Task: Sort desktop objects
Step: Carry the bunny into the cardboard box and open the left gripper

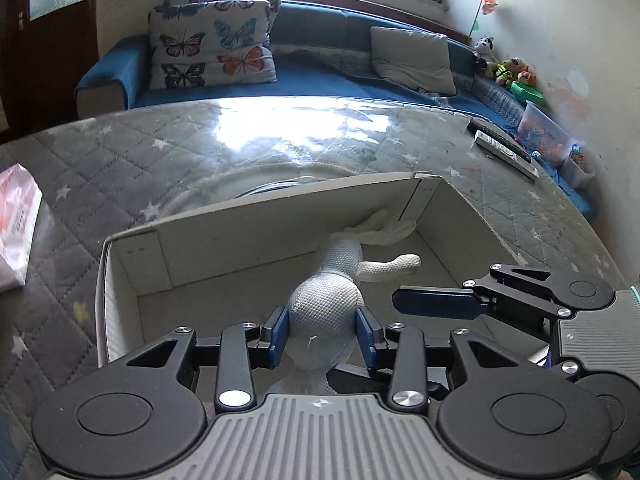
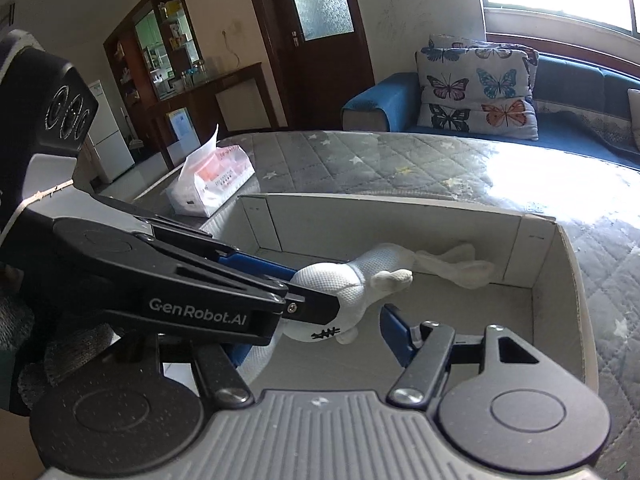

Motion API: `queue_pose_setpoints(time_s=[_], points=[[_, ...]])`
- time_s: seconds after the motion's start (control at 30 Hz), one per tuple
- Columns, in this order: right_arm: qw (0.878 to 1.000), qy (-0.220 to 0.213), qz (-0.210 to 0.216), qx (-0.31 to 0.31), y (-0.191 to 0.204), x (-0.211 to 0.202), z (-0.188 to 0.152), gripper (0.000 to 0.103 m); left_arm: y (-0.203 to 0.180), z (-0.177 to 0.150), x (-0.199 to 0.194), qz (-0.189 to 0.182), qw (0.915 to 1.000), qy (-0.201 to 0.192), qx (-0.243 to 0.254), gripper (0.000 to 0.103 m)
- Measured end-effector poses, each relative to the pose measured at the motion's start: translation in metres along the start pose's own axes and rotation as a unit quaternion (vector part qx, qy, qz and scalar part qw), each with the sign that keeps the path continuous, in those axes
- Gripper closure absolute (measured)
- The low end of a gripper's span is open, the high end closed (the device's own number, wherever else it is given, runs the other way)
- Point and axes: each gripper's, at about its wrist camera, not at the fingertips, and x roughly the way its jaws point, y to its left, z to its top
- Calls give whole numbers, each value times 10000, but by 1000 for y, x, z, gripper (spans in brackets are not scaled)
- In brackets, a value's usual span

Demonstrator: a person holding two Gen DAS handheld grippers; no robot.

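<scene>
A white knitted plush rabbit [image 1: 326,304] hangs inside an open cardboard box [image 1: 280,200] on the quilted table. My left gripper [image 1: 324,330] is shut on the rabbit's body, its blue pads pressing both sides. In the right wrist view the rabbit [image 2: 340,284] shows between the left gripper's fingers [image 2: 256,260], its ears lying toward the box's far wall [image 2: 400,220]. My right gripper [image 2: 316,340] is open and empty just beside the rabbit, over the box; one of its fingers [image 1: 440,302] shows in the left wrist view.
A tissue pack [image 2: 212,184] lies on the table left of the box. Remote controls [image 1: 504,148] and a clear tub of small items [image 1: 544,132] sit at the table's far right. A blue sofa with a butterfly cushion [image 1: 212,52] stands behind.
</scene>
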Motion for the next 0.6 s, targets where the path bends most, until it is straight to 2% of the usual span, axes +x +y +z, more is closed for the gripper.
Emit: queue_pose_setpoints(time_s=[0.47, 0.6], points=[[9996, 81, -200, 163, -6, 3, -2, 35, -6, 0, -15, 54, 9999, -128, -18, 62], [9997, 5, -239, 36, -3, -5, -2, 35, -5, 0, -19, 83, 9997, -162, -134, 63]])
